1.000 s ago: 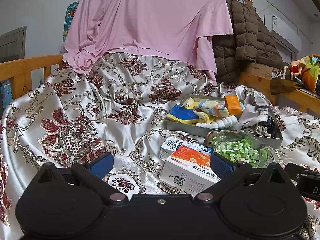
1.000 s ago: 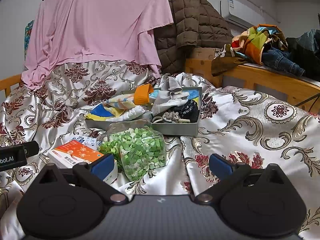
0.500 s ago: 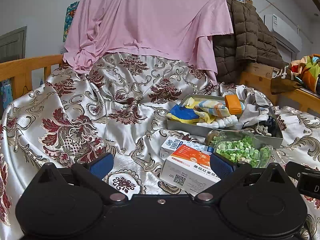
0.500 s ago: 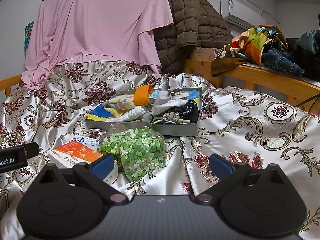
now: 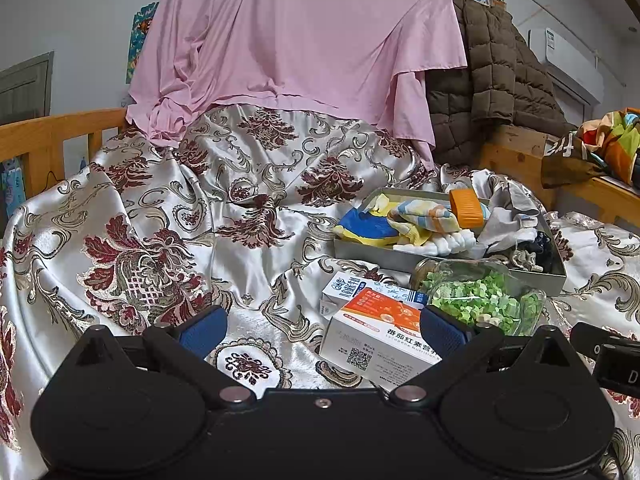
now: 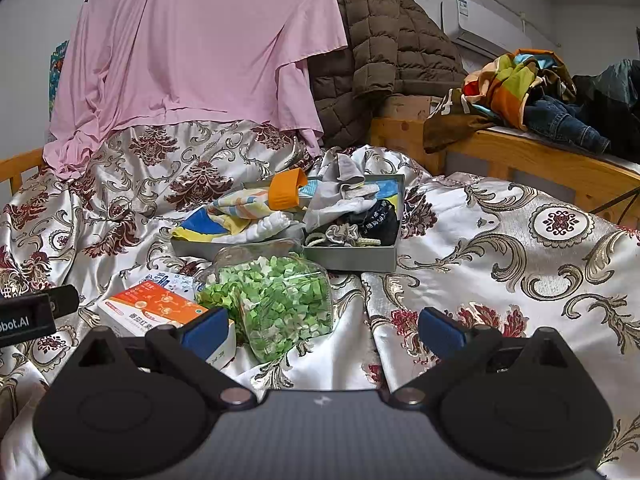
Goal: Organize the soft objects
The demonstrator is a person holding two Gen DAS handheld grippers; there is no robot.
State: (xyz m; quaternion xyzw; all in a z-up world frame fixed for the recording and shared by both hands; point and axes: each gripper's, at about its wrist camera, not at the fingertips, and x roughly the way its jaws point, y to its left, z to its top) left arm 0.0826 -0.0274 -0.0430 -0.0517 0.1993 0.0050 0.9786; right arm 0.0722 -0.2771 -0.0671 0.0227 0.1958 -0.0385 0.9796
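Note:
A grey tray sits on the patterned bedspread, also in the right wrist view. It holds soft things: a blue and yellow cloth, a striped cloth, a white sock, grey cloth, dark cloth and an orange clip-like item. My left gripper is open and empty, low over the bedspread, near the boxes. My right gripper is open and empty, just before the jar.
A clear jar of green paper bits lies on its side in front of the tray. An orange and white box and a milk carton lie left of it. Pink cloth, brown jacket, wooden rails stand behind.

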